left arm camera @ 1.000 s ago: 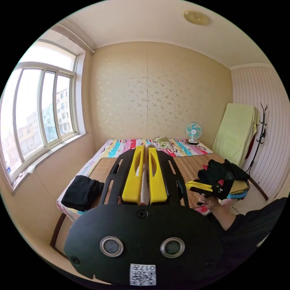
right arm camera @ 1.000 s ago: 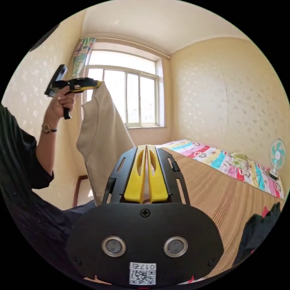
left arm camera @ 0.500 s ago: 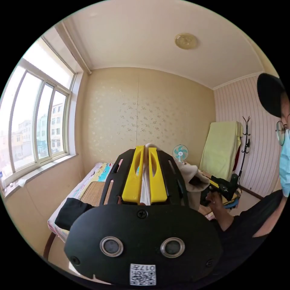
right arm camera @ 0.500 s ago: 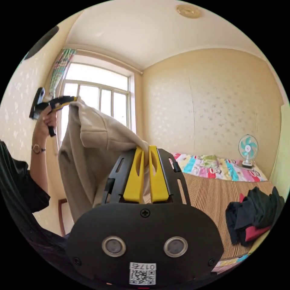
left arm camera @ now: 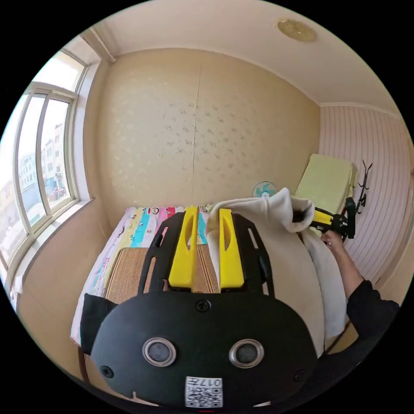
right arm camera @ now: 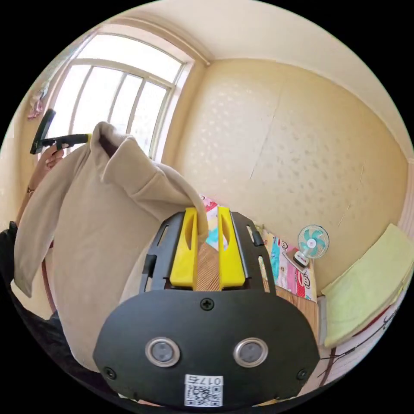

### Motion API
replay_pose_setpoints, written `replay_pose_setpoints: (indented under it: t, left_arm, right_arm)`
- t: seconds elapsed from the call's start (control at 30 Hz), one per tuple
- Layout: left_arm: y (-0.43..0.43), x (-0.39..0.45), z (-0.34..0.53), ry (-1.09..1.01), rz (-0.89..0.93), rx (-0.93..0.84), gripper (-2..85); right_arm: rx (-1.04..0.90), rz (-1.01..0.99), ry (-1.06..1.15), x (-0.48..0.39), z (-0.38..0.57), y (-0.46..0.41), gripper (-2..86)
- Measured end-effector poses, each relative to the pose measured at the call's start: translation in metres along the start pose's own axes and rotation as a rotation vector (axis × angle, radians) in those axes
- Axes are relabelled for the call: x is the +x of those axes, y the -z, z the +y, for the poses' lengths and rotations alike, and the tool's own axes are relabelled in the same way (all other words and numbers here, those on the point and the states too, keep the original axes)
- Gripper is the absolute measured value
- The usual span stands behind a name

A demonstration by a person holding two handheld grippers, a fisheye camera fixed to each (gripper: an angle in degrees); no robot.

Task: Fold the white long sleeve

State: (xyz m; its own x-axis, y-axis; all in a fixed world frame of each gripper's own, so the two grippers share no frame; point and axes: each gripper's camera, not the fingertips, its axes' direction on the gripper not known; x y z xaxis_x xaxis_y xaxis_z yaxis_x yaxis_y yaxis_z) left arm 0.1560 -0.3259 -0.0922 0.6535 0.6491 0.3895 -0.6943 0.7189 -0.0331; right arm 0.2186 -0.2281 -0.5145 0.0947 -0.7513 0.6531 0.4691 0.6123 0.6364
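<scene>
Left gripper view: left gripper (left arm camera: 206, 252) fingers parted, gap between them bare; white long sleeve (left arm camera: 284, 258) drapes over the outer side of one finger (left arm camera: 230, 250), not pinched. Garment hangs in the air over the bed (left arm camera: 129, 267), strung across to the right gripper (left arm camera: 323, 217).

Right gripper view: right gripper (right arm camera: 206, 252) fingers also apart; cloth edge laps one finger (right arm camera: 186, 252). Shirt spans up to the left gripper (right arm camera: 64, 140) by the window (right arm camera: 120, 99).

Both views ride raised grippers, close behind their own yellow jaws, facing the bed with the striped woven mat (left arm camera: 129, 269) (right arm camera: 208, 267), which both share.
</scene>
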Motion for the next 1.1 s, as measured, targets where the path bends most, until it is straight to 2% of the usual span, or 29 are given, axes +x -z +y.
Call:
replay_pose_setpoints:
  t: [0.07, 0.1, 0.17, 0.23, 0.3, 0.4, 0.53, 0.57, 0.6, 0.63, 0.73, 0.8, 0.87, 0.97, 1.03, 1.1]
  left_arm:
    - [-0.123, -0.043, 0.001, 0.128, -0.123, -0.237, 8.9]
    - [-0.147, -0.052, 0.008, 0.159, -0.145, -0.309, 8.9]
    - [-0.213, -0.065, 0.058, 0.106, -0.17, -0.477, 10.5]
    - [-0.242, -0.068, 0.114, 0.049, -0.242, -0.539, 10.8]
    - [-0.267, -0.073, 0.177, 0.016, -0.252, -0.646, 11.3]
    - [-0.287, -0.082, 0.275, 0.109, -0.144, -0.792, 12.8]
    - [-0.289, -0.076, 0.352, 0.204, -0.085, -0.92, 12.2]
    - [-0.275, -0.066, 0.352, 0.156, -0.137, -0.838, 10.8]
    - [-0.272, -0.062, 0.351, 0.128, -0.141, -0.832, 8.8]
    - [-0.27, -0.059, 0.347, 0.106, -0.114, -0.849, 4.9]
    - [-0.266, -0.08, 0.313, 0.075, -0.079, -0.92, 3.3]
    - [-0.241, -0.123, 0.276, 0.155, -0.151, -0.82, 3.2]
    - [-0.184, -0.199, 0.236, 0.375, -0.37, -0.624, 4.0]
    - [-0.114, -0.254, 0.227, 0.647, -0.557, -0.423, 5.7]
    - [-0.101, -0.257, 0.233, 0.661, -0.509, -0.408, 8.3]
    - [-0.108, -0.244, 0.244, 0.634, -0.417, -0.458, 9.9]
  right_arm:
    - [-0.192, 0.001, -0.085, 0.034, 0.011, -0.094, 13.0]
    - [-0.319, -0.041, -0.182, 0.053, 0.032, -0.137, 13.0]
    - [-0.355, -0.095, -0.26, 0.062, 0.074, -0.165, 13.1]
    - [-0.348, -0.154, -0.27, 0.052, 0.127, -0.175, 13.7]
    - [-0.47, -0.274, -0.292, 0.025, 0.212, -0.195, 14.7]
    - [-0.574, -0.408, -0.355, -0.031, 0.313, -0.197, 15.9]
    - [-0.533, -0.526, -0.494, -0.091, 0.376, -0.163, 16.8]
    - [-0.521, -0.544, -0.511, -0.111, 0.385, -0.153, 16.7]
    - [-0.515, -0.543, -0.488, -0.128, 0.388, -0.147, 16.5]
    - [-0.517, -0.529, -0.461, -0.137, 0.388, -0.145, 16.3]
    - [-0.56, -0.474, -0.367, -0.152, 0.382, -0.151, 14.5]
    - [-0.564, -0.527, -0.453, -0.125, 0.375, -0.155, 13.7]
    - [-0.472, -0.58, -0.529, -0.102, 0.368, -0.147, 14.1]
    - [-0.44, -0.548, -0.522, -0.094, 0.353, -0.142, 15.6]
    - [-0.454, -0.561, -0.475, -0.108, 0.345, -0.146, 15.8]
    - [-0.604, -0.543, -0.364, -0.139, 0.344, -0.17, 12.5]
